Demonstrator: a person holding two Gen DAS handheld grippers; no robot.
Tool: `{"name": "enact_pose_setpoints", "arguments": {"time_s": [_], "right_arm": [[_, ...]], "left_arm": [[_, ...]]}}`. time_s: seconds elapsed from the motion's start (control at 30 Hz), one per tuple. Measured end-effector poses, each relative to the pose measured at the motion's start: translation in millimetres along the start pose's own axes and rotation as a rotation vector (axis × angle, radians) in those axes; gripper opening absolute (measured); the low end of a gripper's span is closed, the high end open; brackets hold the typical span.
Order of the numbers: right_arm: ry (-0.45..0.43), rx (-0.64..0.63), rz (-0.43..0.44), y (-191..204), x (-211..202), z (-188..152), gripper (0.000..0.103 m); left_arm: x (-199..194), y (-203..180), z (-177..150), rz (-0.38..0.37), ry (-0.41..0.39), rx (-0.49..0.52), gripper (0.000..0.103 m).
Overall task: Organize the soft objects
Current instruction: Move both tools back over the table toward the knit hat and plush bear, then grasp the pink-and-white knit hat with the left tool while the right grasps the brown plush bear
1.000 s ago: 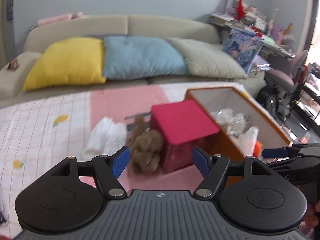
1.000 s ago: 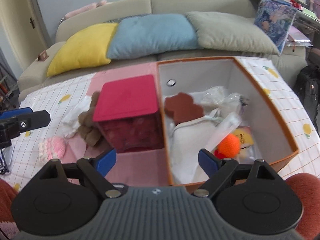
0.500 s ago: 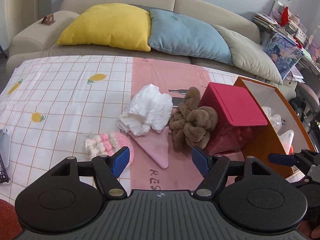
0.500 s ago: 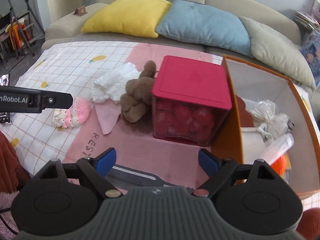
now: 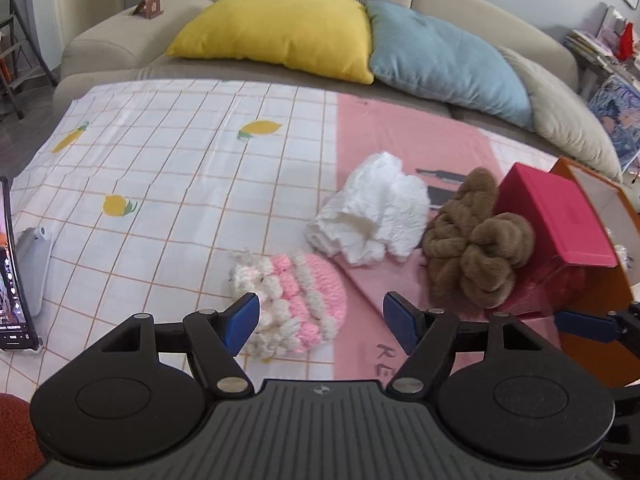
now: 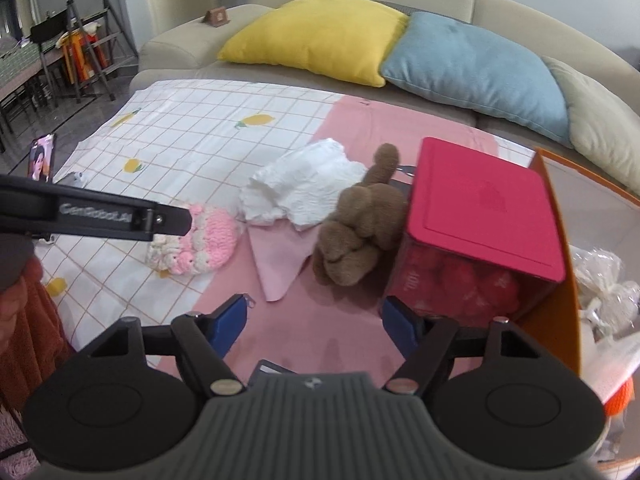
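Note:
A pink and white knitted hat (image 5: pixel 294 298) lies on the checked cloth, just ahead of my open, empty left gripper (image 5: pixel 322 322); it also shows in the right wrist view (image 6: pixel 198 240). Beyond it lie a crumpled white cloth (image 5: pixel 370 216), a pink cloth (image 6: pixel 280 258) and a brown plush toy (image 5: pixel 476 244). My right gripper (image 6: pixel 314 326) is open and empty above the pink mat, short of the brown plush toy (image 6: pixel 360 224). An orange box (image 6: pixel 560 280) with soft items stands at the right.
A red lidded box (image 6: pixel 484 216) stands between the plush and the orange box. A phone (image 5: pixel 10 276) stands at the table's left edge. A sofa with yellow (image 5: pixel 280 28), blue and grey cushions runs along the far side.
Both grippers have swung left, away from the orange box. The knitted hat now sits close between my left fingers. Both grippers stay open.

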State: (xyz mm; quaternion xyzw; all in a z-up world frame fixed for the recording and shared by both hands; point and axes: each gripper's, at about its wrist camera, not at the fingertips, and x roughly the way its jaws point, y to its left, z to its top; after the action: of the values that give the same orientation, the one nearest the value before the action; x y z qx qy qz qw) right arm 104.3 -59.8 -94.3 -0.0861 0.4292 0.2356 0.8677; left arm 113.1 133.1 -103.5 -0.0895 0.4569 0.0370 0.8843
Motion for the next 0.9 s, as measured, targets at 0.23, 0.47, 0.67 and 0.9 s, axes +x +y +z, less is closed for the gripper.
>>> {"name": "enact_pose_setpoints", "arguments": {"time_s": [0.23, 0.47, 0.67, 0.9], "right_arm": [[0.006, -0.05, 0.028, 7.1, 14.8, 5.5, 0.066], [-0.098, -0.294, -0.108, 25.4, 14.1, 15.5, 0.065], [-0.14, -0.536, -0.249, 32.4, 33.0, 18.7, 0.065], [-0.109, -0.699, -0.32, 34.5, 61.9, 15.7, 0.068]], "left_arm": [[26.3, -4.9, -3.9, 0.02, 0.041, 0.086, 0.083], [47.9, -16.9, -7.8, 0.04, 0.067, 0.193, 0.083], [62.2, -15.9, -12.0, 0.039, 0.08, 0.227, 0.083], [67.8, -20.4, -17.5, 0.057, 0.074, 0.304, 0.082]]}}
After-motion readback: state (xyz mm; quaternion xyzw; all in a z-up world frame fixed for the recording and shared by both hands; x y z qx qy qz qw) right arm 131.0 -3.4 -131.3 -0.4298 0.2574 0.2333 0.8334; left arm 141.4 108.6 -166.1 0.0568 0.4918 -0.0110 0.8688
